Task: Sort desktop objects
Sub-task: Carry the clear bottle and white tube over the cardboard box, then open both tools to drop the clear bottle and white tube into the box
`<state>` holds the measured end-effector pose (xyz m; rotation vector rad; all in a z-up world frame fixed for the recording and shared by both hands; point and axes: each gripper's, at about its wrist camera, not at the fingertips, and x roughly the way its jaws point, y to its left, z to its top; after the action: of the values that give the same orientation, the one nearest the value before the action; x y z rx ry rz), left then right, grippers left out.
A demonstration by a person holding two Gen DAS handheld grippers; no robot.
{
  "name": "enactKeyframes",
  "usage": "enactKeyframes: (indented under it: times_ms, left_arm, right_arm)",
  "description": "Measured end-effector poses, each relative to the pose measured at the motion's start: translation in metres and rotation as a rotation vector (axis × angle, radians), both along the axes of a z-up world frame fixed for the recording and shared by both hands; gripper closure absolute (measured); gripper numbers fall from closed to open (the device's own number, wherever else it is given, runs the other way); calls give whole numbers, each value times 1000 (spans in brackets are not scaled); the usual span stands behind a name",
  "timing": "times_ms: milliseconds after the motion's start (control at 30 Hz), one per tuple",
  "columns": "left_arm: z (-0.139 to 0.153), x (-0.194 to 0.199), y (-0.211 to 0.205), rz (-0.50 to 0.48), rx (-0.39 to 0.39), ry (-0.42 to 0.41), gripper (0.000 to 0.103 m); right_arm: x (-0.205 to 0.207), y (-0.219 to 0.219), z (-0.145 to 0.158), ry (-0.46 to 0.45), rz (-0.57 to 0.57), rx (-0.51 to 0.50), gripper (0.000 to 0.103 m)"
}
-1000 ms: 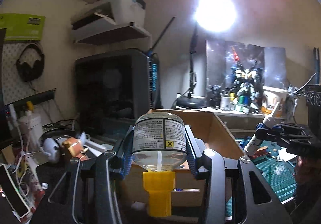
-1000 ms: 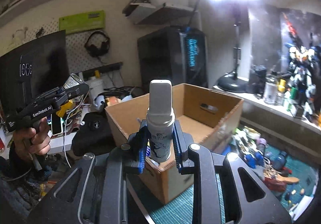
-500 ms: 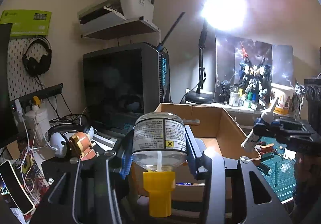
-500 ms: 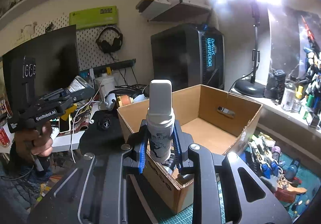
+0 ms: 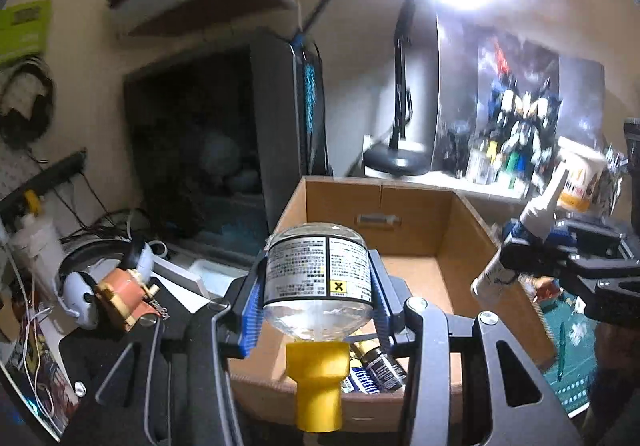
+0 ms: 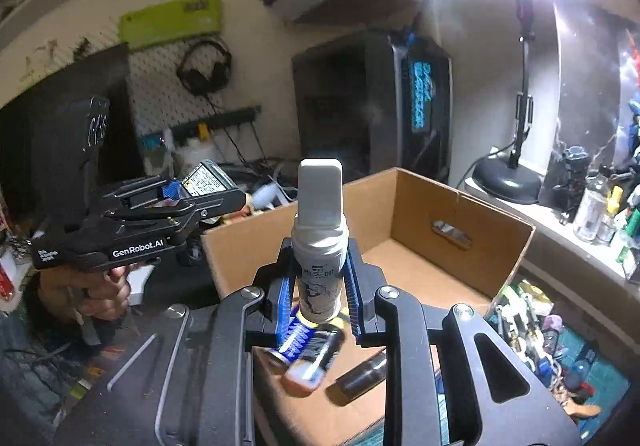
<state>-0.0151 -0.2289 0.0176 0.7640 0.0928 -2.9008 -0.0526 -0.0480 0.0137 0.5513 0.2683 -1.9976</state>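
Note:
My left gripper is shut on a clear glass bottle with a printed label and a yellow cap, cap toward the camera. It hangs over the near edge of an open cardboard box. My right gripper is shut on a white spray bottle with a flat white cap, upright over the same box. Small bottles lie on the box floor. The right gripper also shows in the left wrist view, and the left gripper in the right wrist view.
A dark PC tower stands behind the box. A black lamp base and model figures line the right shelf. White headphones and an orange part lie left. A green cutting mat lies right.
Both grippers have moved forward and down over the box with their bottles held; the box looms larger and its contents now show below the fingers.

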Motion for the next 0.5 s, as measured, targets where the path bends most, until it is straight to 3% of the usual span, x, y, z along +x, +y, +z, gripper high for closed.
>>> enactKeyframes:
  times_ms: [133, 500]
  left_arm:
    - [-9, -33, -10, -12, 27, -99, 58]
    - [-36, -103, -9, -31, 4, -369, 58]
  right_arm:
    - [-30, -23, -6, -53, 0, 74, 81]
    - [-96, -67, -36, -173, -13, 257, 81]
